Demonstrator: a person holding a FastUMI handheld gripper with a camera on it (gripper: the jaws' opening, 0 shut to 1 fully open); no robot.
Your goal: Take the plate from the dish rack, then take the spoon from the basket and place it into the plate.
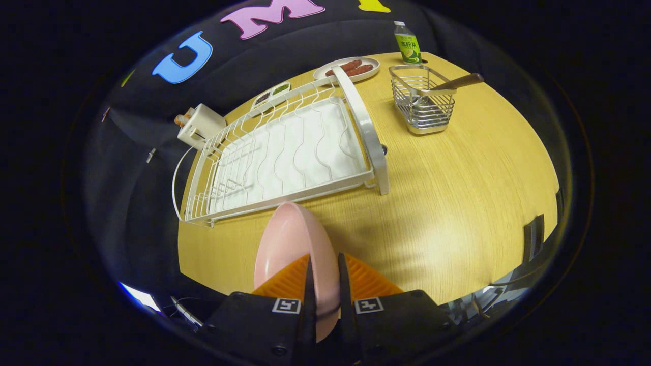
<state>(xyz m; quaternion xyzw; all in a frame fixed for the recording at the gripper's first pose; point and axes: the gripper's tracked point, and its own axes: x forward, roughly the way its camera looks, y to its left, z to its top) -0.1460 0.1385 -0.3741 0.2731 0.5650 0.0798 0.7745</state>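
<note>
Between the two fingers of the gripper [324, 274] a smooth pink plate [295, 249] stands on edge, both fingers pressed against its rim, so the grasp is clenched on it. Its rounded glossy body rises ahead of the fingertips, over the near part of the round table [457, 203], whose top is pale wood grain. Just beyond the plate sits the dish rack [285, 152], a white wire frame with wavy dividers over a flat white tray, its curved end bar on the right. To the far right stands a small square basket [423, 101] of shiny metal wire; the spoon [447, 85] leans in it, its brown wooden handle sticking out to the right over the rim. Behind the basket is a green-labelled bottle [407, 43]. At the far end of the rack lies an oval dish [348, 69] with reddish-brown sausages, and to its left a small two-part tray [272, 94]. A cream boxy object [200, 125] sits at the rack's far left.
</note>
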